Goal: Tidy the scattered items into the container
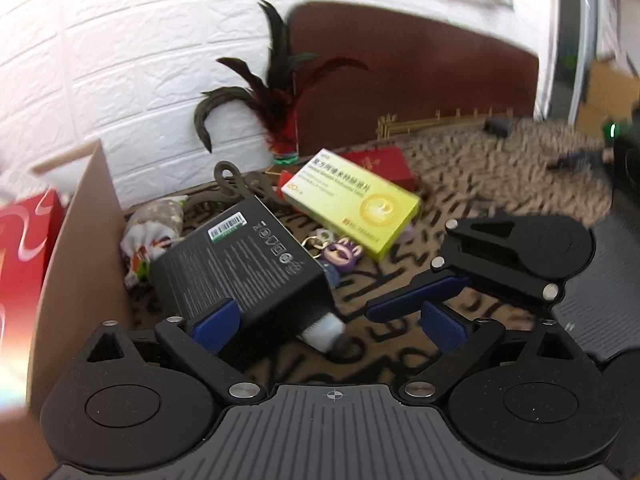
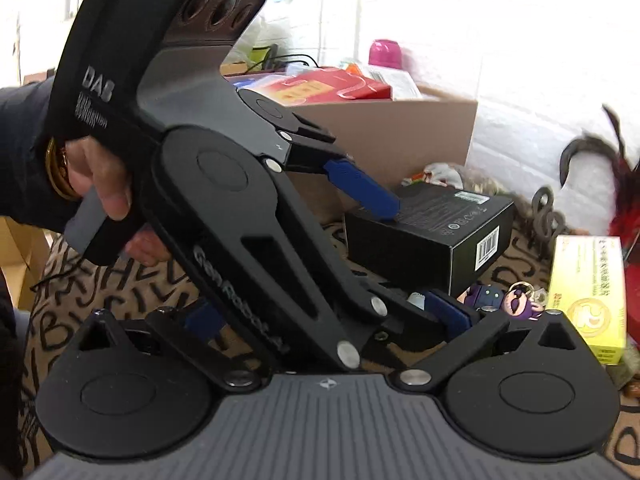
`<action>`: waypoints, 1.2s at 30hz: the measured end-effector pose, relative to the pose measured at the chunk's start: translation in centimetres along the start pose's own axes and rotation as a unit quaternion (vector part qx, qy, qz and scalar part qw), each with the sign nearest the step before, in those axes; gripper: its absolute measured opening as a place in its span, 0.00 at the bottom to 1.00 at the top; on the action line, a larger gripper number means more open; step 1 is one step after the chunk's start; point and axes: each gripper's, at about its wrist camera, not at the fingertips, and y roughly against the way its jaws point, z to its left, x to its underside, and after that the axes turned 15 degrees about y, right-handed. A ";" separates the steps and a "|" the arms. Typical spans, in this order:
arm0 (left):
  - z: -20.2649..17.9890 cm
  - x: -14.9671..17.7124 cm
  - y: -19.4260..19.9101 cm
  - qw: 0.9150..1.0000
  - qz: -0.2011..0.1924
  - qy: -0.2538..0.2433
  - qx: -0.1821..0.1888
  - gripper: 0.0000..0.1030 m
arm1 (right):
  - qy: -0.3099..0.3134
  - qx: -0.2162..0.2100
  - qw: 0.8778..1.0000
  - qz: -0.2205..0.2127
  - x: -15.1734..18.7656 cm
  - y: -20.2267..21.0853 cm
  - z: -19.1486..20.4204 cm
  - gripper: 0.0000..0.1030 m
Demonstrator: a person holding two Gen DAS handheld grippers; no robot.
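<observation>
Cardboard container [image 2: 400,136] stands at the far left of my left wrist view, against the white brick-pattern wall [image 1: 140,60]; the frame edge cuts it off there, so I only see one brown wall of it and a red packet [image 1: 24,248] inside. From the right wrist I see red packets heaped above its rim, but glare washes out what sits behind them.

A patterned cloth with black scribbles [image 1: 400,280] covers the surface the things lie on; its far right part is smeared by blur, and a dark red panel [image 1: 400,72] rises behind it.

My left gripper [image 1: 328,320] has its jaws spread wide. One blue pad [image 1: 216,324] rests against the black box [image 1: 240,264], the other [image 1: 444,324] is well clear of it. The box lies just beside the container, tilted, and hides most of a small whitish item [image 1: 324,332] at its lower corner.

My right gripper [image 2: 328,316] is largely hidden behind the left one in its own view; from the left wrist its jaws look nearly together, holding nothing.

Beyond the box lie a yellow-green medicine carton [image 1: 352,204], a red box [image 1: 380,168], a feather shuttlecock [image 1: 280,112], a floral pouch [image 1: 156,224] and a purple keychain figure [image 1: 340,256].
</observation>
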 end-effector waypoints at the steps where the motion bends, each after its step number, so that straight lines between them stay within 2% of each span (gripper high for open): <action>1: 0.2 0.0 0.4 1.000 -0.010 0.027 -0.007 0.94 | 0.003 0.016 1.000 0.007 0.0 0.3 0.2 0.99; 2: 0.5 0.1 0.8 0.998 -0.025 0.051 -0.025 0.95 | 0.003 0.031 0.999 0.014 0.0 0.6 0.1 0.99; 3: 0.8 0.2 1.1 0.996 -0.043 0.071 -0.042 0.92 | 0.001 0.043 0.999 0.025 0.0 0.9 -0.3 0.99; 6: 1.0 0.3 1.1 0.993 -0.048 0.097 -0.048 0.92 | 0.007 0.081 0.995 0.049 0.1 1.7 -1.5 0.99; 11: 0.0 0.6 0.9 0.988 -0.064 0.108 -0.086 0.94 | 0.021 0.111 0.992 0.065 0.2 2.8 -4.1 0.99; 14: -0.7 1.8 1.1 0.986 -0.073 0.103 -0.111 0.95 | 0.050 0.133 0.986 0.087 0.4 2.5 -5.5 0.99; 18: 0.0 2.9 0.6 0.978 -0.071 0.130 -0.147 1.00 | 0.026 0.143 0.987 0.070 -0.2 2.5 -8.5 0.99; 20: 0.8 2.5 -0.3 0.976 -0.058 0.145 -0.154 1.00 | 0.016 0.108 0.993 0.050 -0.9 2.3 -9.7 0.99; 22: 0.7 2.3 -0.6 0.970 -0.073 0.171 -0.157 1.00 | 0.033 0.063 0.996 0.045 -1.7 1.4 -9.9 0.99; 23: 0.6 2.4 -0.9 0.967 -0.077 0.174 -0.171 1.00 | 0.053 0.049 0.996 0.050 -2.1 0.8 -9.7 0.99; 25: 0.0 2.8 -1.6 0.968 -0.072 0.149 -0.190 1.00 | 0.074 0.018 0.995 0.057 -2.5 -0.3 -9.8 0.99; 29: -0.3 3.4 -2.2 0.970 -0.068 0.142 -0.187 1.00 | 0.075 -0.002 0.995 0.064 -2.7 -1.9 -11.1 0.99; 30: -0.3 3.5 -2.5 0.972 -0.060 0.142 -0.177 1.00 | 0.066 -0.003 0.996 0.060 -2.9 -2.1 -11.5 0.99; 32: -0.6 3.6 -3.5 0.985 -0.022 0.121 -0.124 1.00 | 0.040 -0.012 0.998 0.050 -3.2 -2.9 -12.8 0.99; 34: -1.5 3.7 -4.0 0.982 -0.042 0.087 -0.162 1.00 | 0.025 -0.029 0.998 0.042 -3.4 -4.1 -13.7 0.99; 36: -0.7 3.3 -4.5 0.978 -0.041 0.107 -0.172 1.00 | 0.016 -0.048 0.998 0.044 -3.5 -5.6 -14.3 0.99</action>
